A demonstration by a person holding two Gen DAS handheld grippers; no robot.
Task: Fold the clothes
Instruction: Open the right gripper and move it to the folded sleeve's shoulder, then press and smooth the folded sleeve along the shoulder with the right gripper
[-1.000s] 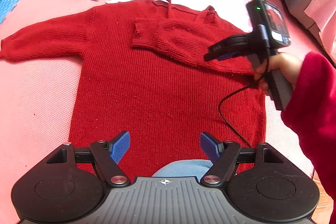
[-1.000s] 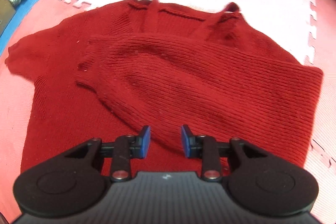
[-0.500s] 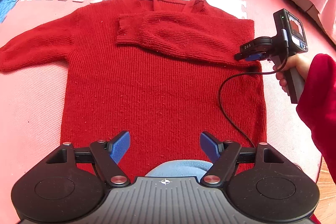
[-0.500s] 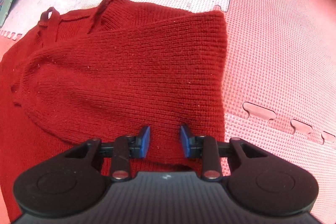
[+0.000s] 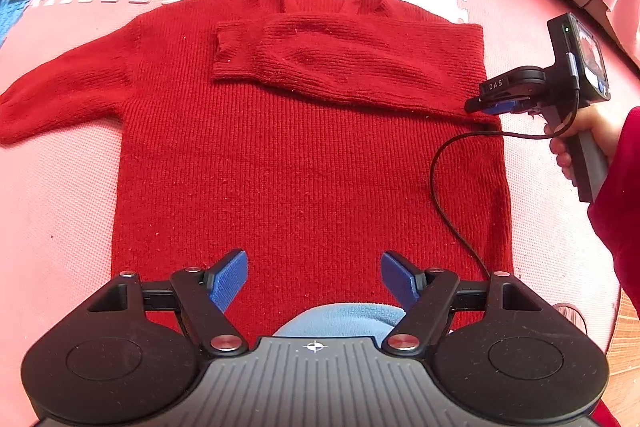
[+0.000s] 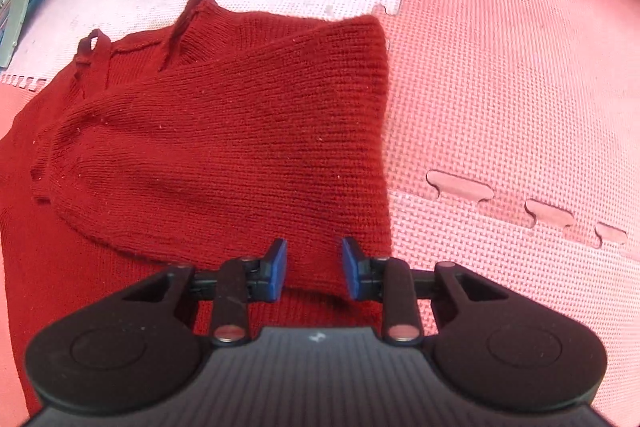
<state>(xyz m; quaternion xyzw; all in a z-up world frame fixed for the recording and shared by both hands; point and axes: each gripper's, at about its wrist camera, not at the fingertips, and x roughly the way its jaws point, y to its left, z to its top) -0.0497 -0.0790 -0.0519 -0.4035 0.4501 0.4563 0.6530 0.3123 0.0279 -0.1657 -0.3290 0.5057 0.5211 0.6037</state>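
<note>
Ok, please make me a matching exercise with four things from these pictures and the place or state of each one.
Things:
1. red knitted sweater's sleeve at picture left
2. its other sleeve
3. left gripper
4. thin black cable

Places or states:
a. open, blue fingers wide apart
b. folded across the chest
c. curving over the sweater's side
d. spread flat on the pink foam mat

Pairs: 1-d, 2-b, 3-a, 4-c

the sweater [image 5: 304, 163] lies flat on the foam mat [image 5: 552, 211], one sleeve [image 5: 344, 67] folded across its chest, the other sleeve [image 5: 60, 99] stretched out left.
</note>
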